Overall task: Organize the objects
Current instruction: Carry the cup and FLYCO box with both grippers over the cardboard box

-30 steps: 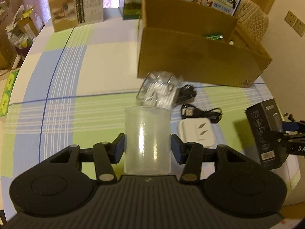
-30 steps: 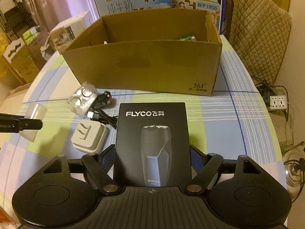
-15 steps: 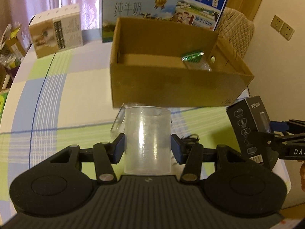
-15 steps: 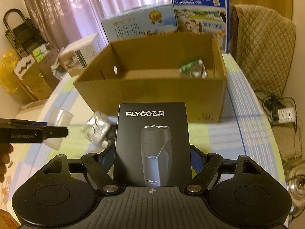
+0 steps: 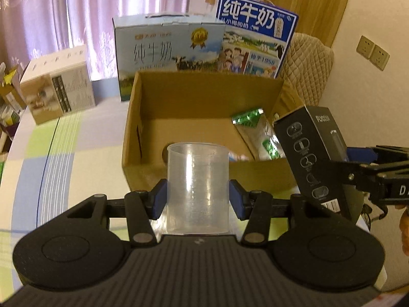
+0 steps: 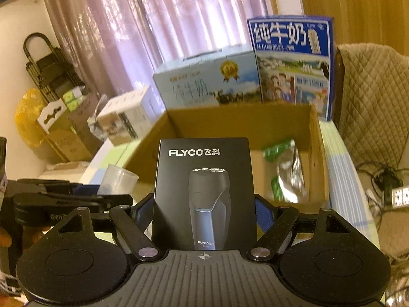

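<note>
Clear plastic cup (image 5: 197,188) clamped upright between left gripper (image 5: 197,200) jaws.

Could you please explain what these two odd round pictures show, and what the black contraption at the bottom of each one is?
Each picture comes from a fisheye camera on a hand-held two-finger tool, looking along its fingers; a person holds one per hand. The left tool grips a clear plastic cup. The right tool grips a black shaver carton. Ahead, on a checked tablecloth, stands an open brown cardboard box containing a green-and-silver packet. Milk cartons stand behind it.
</note>
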{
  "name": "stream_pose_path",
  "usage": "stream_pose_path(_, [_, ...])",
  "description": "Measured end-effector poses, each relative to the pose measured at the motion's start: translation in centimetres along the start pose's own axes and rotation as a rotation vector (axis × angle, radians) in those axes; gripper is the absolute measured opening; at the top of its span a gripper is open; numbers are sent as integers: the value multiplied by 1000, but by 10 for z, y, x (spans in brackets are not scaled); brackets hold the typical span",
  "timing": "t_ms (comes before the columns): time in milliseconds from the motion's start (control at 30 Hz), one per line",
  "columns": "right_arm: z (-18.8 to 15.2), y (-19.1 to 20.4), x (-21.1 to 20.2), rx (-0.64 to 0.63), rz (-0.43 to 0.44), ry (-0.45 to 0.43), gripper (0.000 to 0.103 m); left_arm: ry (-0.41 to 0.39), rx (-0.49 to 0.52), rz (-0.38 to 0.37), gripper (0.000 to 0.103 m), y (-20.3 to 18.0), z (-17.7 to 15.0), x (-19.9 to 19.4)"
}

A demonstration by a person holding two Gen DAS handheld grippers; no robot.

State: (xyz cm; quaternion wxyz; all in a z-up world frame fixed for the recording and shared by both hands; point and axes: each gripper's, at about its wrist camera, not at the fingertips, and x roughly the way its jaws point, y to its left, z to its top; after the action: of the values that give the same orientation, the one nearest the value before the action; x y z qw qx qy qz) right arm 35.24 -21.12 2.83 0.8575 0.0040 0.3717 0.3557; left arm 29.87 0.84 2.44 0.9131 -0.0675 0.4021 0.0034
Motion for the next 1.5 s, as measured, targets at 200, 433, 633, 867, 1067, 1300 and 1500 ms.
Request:
stream_pose_path(200, [34, -13, 23, 17, -18, -34, 76, -12, 1, 16, 46, 2, 33, 21])
stream_pose_path(433, [64, -27, 56, 10, -50, -30, 76, -1, 7, 37, 46, 3, 66, 54])
stream_pose_path(633, [74, -42, 91, 8, -84, 10, 76, 27, 22, 53, 46, 2, 83, 85])
stream_pose_path(867, [74, -60, 128, 30, -107, 72, 76, 75, 23, 64, 46, 4, 92, 121])
stream_pose_path(1067, [71, -70, 151, 37, -121, 118, 76, 109, 31, 73, 46, 8, 91, 141])
stream_pose_path(1300, [73, -78, 169, 46, -111, 138, 76, 126, 27, 79, 46, 13, 91, 154])
stream_pose_path(1500, [74, -84, 179, 90, -105, 129, 78, 132, 25, 78, 46, 15, 92, 159])
